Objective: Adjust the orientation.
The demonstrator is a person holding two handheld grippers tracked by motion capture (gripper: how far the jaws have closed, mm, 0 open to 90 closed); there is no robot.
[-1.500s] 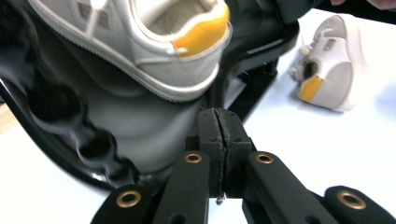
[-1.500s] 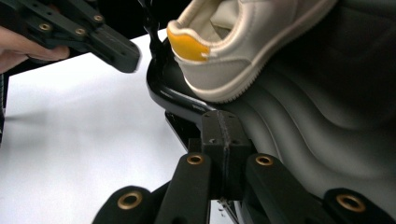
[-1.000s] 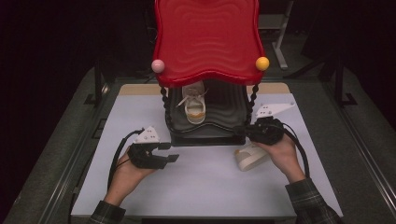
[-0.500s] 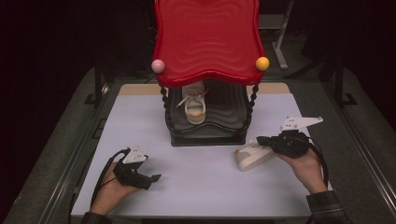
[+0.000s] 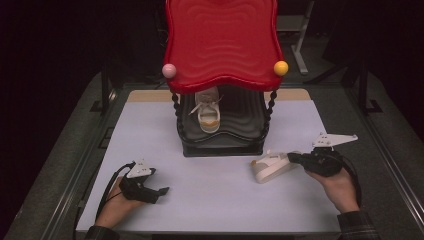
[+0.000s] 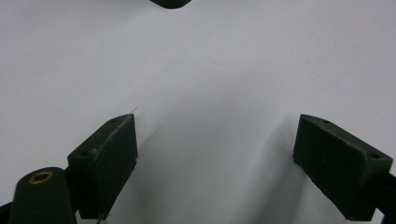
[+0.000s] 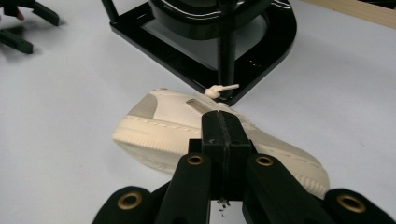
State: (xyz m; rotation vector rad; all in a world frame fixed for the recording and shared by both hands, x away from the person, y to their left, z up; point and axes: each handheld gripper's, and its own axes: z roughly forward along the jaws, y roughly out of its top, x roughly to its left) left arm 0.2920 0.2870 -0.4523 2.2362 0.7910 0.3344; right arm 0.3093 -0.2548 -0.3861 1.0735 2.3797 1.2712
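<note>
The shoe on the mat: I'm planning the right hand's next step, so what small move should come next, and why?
Probably lift the shoe toward the rack, beside the shoe on the shelf. The right gripper seems shut on its upper edge while it lies tilted on the mat. The left gripper is open, holding nothing.

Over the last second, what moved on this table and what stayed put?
Both hands drew back from the rack toward the near edge. The left tongs have just been opening, nothing between them. The right tongs, shut, swung outward and now sit by the loose shoe. That shoe, the shoe on the rack and the rack stayed.
</note>
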